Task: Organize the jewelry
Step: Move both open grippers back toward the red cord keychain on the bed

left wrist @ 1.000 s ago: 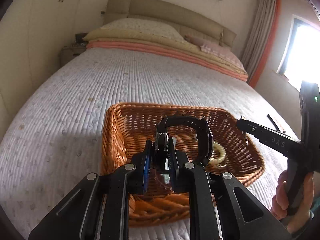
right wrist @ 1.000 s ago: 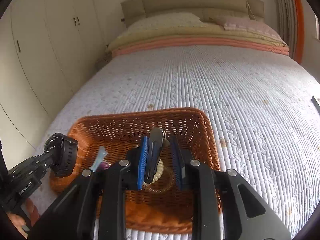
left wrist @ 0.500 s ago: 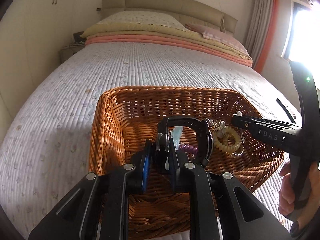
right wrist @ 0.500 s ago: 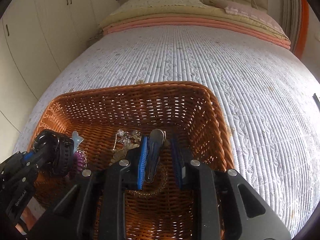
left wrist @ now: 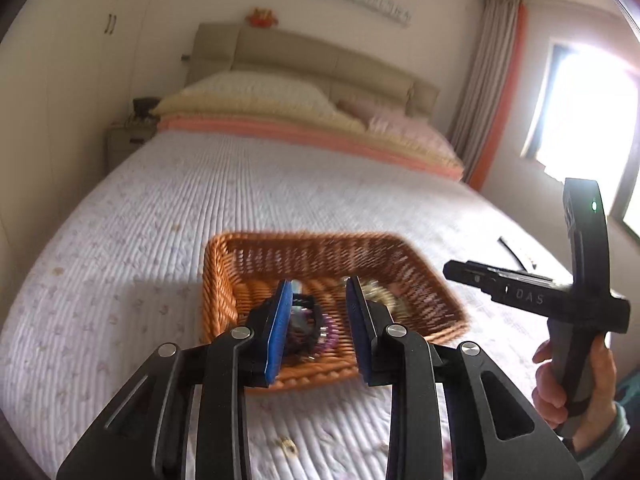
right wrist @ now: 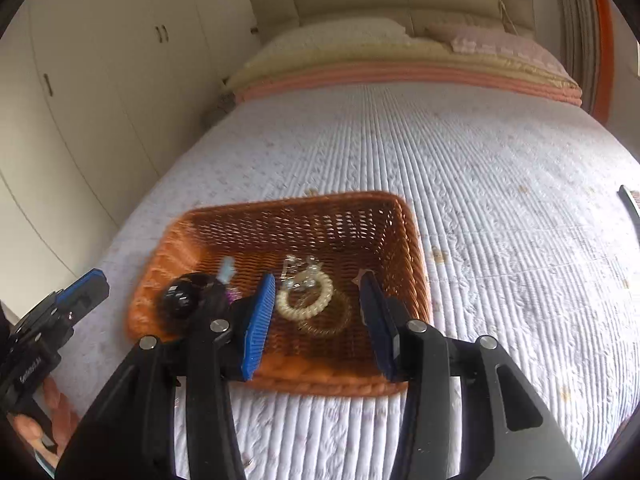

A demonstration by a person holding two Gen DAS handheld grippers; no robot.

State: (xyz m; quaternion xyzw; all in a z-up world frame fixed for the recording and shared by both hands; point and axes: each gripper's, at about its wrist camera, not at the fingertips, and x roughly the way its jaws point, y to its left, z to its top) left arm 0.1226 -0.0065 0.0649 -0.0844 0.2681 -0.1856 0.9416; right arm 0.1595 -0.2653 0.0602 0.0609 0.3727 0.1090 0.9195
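Observation:
A brown wicker basket (left wrist: 224, 280) (right wrist: 400, 240) sits on the quilted bed. In it lie a black watch (right wrist: 182, 298) (left wrist: 298, 322), a purple beaded piece (left wrist: 328, 334), a cream spiral hair tie (right wrist: 306, 298), a clear sparkly piece (right wrist: 298, 272) and a light blue clip (right wrist: 227, 270). My left gripper (left wrist: 318, 294) is open and empty above the basket's near side. My right gripper (right wrist: 320, 292) is open and empty over the basket. The right gripper also shows in the left wrist view (left wrist: 452, 270), and the left gripper in the right wrist view (right wrist: 90, 286).
A small gold item (left wrist: 288, 446) lies on the quilt (right wrist: 500, 200) in front of the basket. A thin black object (left wrist: 514, 252) (right wrist: 630, 202) lies at the bed's right side. Pillows (left wrist: 256, 96) are at the head; wardrobes (right wrist: 100, 80) stand left.
Both grippers have opened and pulled back and up from the basket. The black watch left my left gripper and lies in the basket. The item my right gripper held is gone from it.

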